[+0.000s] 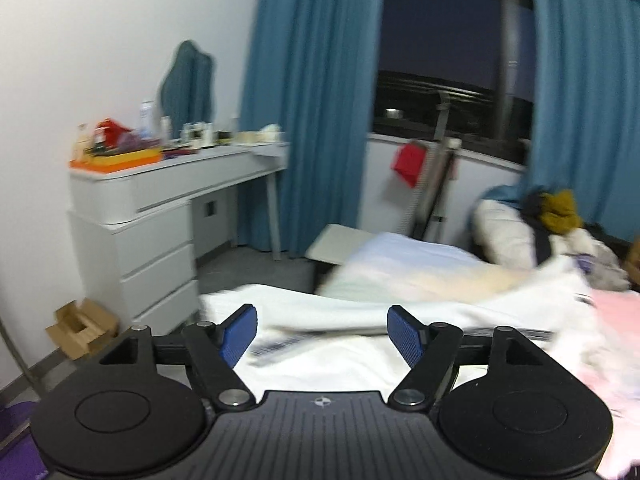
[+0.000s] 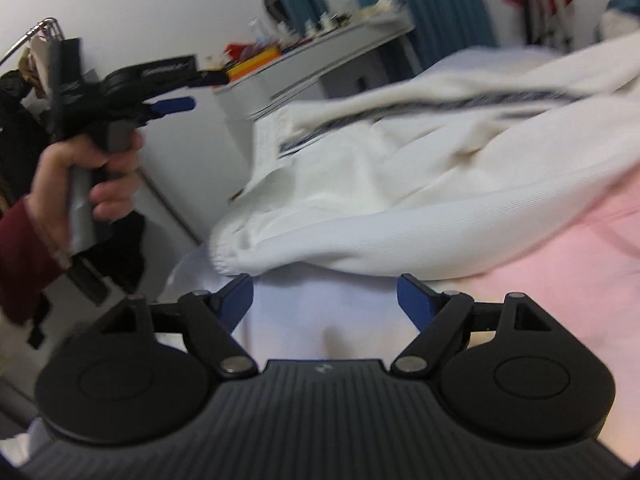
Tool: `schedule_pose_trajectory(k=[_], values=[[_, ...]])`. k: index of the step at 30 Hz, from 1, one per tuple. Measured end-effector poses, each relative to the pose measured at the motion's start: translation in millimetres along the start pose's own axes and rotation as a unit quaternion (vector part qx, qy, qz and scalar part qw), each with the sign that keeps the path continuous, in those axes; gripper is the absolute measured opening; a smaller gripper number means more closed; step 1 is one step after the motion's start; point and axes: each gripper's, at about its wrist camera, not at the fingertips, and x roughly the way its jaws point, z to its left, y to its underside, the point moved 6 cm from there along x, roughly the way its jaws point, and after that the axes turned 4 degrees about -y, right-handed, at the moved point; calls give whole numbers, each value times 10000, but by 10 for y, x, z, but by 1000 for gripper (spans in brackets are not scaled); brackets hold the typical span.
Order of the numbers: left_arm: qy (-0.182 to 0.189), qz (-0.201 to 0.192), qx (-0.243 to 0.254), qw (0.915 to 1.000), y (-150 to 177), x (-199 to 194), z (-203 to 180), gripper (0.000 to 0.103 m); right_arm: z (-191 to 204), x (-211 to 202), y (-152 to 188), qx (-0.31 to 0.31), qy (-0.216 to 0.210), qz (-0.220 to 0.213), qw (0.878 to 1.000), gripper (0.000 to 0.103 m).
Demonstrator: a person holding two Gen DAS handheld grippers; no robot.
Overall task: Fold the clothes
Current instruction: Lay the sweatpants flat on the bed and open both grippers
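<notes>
**Both Claws Spread Wide Over White Sweatshirt Awaiting Its Fold**

Seen from the right wrist: right gripper point(image 2: 325, 295) gaping wide, nothing between the blue pads point(image 2: 239, 295), poised just short of the ribbed cuff point(image 2: 222, 257) of a white sweatshirt point(image 2: 400, 184). Beyond it, toward 12 o'clock, the garment sprawled crumpled across pastel bedding point(image 2: 560, 280), a dark striped trim point(image 2: 460, 108) running through its upper folds. At 10 o'clock, the left gripper point(image 2: 172, 104) held aloft in a hand point(image 2: 92, 176) with a maroon sleeve, clear of the cloth.

Seen from the left wrist: left gripper point(image 1: 321, 330) likewise wide and empty, hanging above the sweatshirt point(image 1: 340, 360), a barcoded tag point(image 1: 276, 346) showing just beyond the left pad point(image 1: 239, 334). Much of the cloth smeared by motion blur.

Likely step: taking hold before the first fold. Best done by closing on a single layer at the cuff or hem, one claw at each end, drawing the fabric taut and flat before laying it over; risk of bunching if several layers are pinched together.

Further out, at 10 o'clock, a white dressing table point(image 1: 168, 184) bearing an orange tray point(image 1: 116, 160) crowded with bottles and small items, too blurred to name. At 8 o'clock on the floor, an open cardboard box point(image 1: 82, 328), contents not visible. At 2 o'clock, a heap of other clothes point(image 1: 560, 212) beside blue curtains point(image 1: 312, 100).
</notes>
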Motion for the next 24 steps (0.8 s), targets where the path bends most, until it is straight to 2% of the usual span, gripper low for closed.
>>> schedule_pose_trajectory(k=[5, 7, 10, 13, 16, 19, 24], values=[[603, -94, 227, 9979, 181, -537, -865, 74, -254, -818, -4, -283, 766, -544, 9952, 81], [714, -93, 364, 9967, 332, -685, -1202, 74, -387, -1085, 8, -410, 1138, -760, 9897, 81], [901, -78, 505, 9946, 591, -884, -1672, 74, -605, -1488, 68, -663, 1758, -1173, 9752, 81], [1162, 41, 341, 9926, 932, -974, -1988, 74, -868, -1864, 225, -627, 2317, -1624, 9571, 81], [1244, 64, 383, 9915, 1225, -928, -2159, 74, -1098, -2060, 347, -85, 2518, -1900, 9489, 81], [1293, 259, 611, 9894, 1430, -816, -2301, 74, -1199, -2173, 369, 205, 2617, -2126, 9412, 81], [1420, 330, 1011, 9841, 1399, -512, -2447, 74, -1246, -2233, 306, 534, 2853, -2340, 9279, 81]])
